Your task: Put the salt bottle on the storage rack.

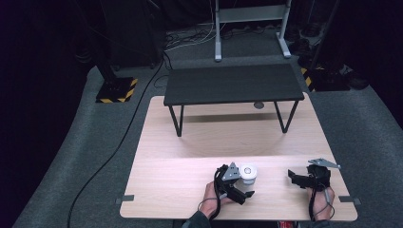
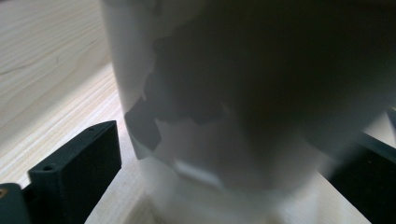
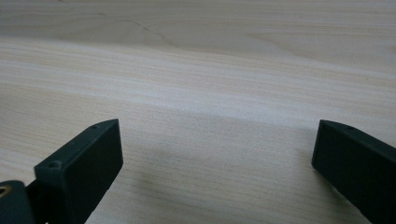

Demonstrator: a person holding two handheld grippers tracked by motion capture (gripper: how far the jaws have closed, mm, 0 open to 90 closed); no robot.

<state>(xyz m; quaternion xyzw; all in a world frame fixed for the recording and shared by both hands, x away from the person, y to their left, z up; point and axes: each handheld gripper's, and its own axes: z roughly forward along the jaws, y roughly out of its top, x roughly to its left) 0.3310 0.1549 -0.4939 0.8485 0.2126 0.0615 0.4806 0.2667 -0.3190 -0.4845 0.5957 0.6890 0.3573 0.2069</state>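
Observation:
A white cylindrical container (image 1: pixel 248 174) stands upright on the light wooden table (image 1: pixel 190 156), near its front edge. My left gripper (image 1: pixel 241 179) is open, with one jaw on each side of it. In the left gripper view the white container (image 2: pixel 243 107) sits very close between the black jaws, and a gap shows beside the left jaw. Dark shadow covers much of its wall. My right gripper (image 1: pixel 293 177) is open at the front right of the table. In the right gripper view that right gripper (image 3: pixel 217 149) has bare wood between its jaws.
A low black metal-legged stand (image 1: pixel 233 84) occupies the far half of the table. Grey carpet surrounds the table, with a black cable (image 1: pixel 119 142) trailing along the left. A post base with yellow-black stripes (image 1: pixel 116 90) sits far left, and a grey frame (image 1: pixel 252 28) stands behind.

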